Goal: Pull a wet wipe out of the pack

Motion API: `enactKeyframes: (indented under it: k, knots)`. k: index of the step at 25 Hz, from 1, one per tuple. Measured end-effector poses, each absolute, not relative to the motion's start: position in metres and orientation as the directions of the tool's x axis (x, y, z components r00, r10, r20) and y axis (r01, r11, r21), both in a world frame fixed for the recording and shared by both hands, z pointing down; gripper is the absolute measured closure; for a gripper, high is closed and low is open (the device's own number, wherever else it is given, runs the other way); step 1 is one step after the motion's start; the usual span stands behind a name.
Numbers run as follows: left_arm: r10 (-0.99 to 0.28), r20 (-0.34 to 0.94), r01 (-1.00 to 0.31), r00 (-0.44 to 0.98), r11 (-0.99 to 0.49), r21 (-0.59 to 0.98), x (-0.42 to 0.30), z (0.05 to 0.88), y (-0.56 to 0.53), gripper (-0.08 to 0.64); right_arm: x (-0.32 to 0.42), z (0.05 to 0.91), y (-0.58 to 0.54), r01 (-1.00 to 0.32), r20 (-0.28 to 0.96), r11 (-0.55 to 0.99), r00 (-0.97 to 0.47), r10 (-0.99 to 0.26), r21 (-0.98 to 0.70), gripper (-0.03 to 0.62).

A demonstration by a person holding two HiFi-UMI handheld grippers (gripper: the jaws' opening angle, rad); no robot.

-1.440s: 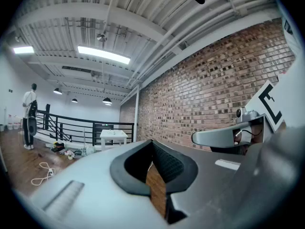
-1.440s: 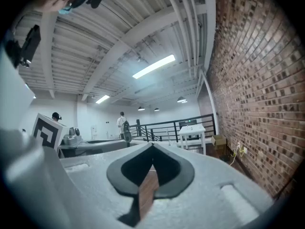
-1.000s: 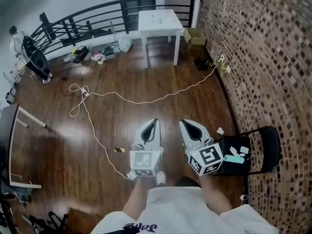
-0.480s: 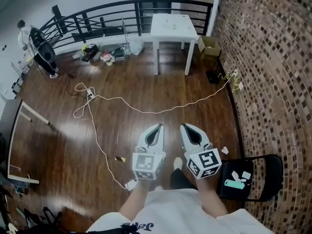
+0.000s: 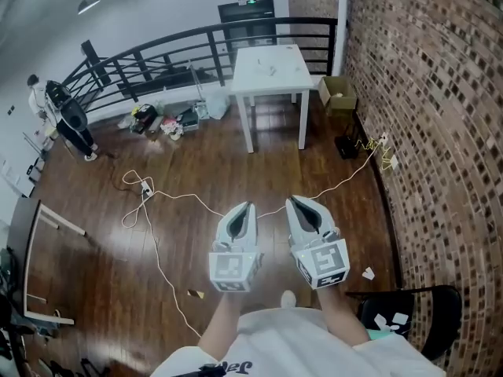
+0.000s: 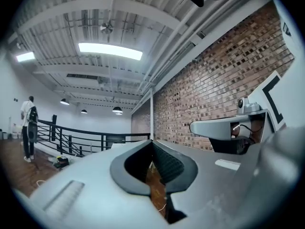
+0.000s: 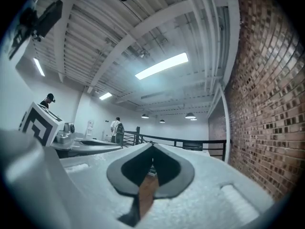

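Note:
No wet wipe pack can be made out for certain. In the head view my left gripper point(image 5: 250, 206) and right gripper point(image 5: 289, 199) are held side by side above the wooden floor, pointing level toward a white table point(image 5: 271, 57) at the back. Small pale items point(image 5: 269, 70) lie on that table, too small to name. The left gripper point(image 6: 152, 142) has its jaw tips meeting with nothing between them. The right gripper point(image 7: 152, 147) is shut too, and empty.
A black chair point(image 5: 428, 305) with white bits and a teal item stands at the lower right by the brick wall point(image 5: 432, 93). A white cable point(image 5: 153, 226) snakes over the floor. A black railing point(image 5: 173, 49), a cardboard box point(image 5: 336, 91) and a person point(image 5: 67, 116) are further off.
Both grippers have moved forward over the floor toward the white table, still shut and side by side. The black chair has slid toward the picture's lower right corner.

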State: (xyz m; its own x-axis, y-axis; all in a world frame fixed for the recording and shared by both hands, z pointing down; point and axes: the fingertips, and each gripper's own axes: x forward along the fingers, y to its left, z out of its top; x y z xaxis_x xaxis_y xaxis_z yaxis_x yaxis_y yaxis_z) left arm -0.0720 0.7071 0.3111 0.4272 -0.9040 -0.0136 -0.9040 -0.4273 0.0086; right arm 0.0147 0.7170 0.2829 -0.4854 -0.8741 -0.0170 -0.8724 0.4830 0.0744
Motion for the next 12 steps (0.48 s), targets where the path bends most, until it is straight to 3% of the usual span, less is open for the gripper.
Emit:
enactKeyframes:
  k: [4, 12]
  knots:
    - [-0.91, 0.027, -0.91, 0.414, -0.414, 0.02, -0.06, 0.331, 0.664, 0.549, 0.028, 0.323, 0.669, -0.874, 0.068, 0.486, -0.485, -0.872, 0.005, 0.603]
    - [-0.905, 0.03, -0.906, 0.423, -0.422, 0.033, -0.068, 0.353, 0.524, 0.549, 0.025, 0.353, 0.539, -0.879, 0.104, 0.474, -0.477, -0.873, -0.051, 0.603]
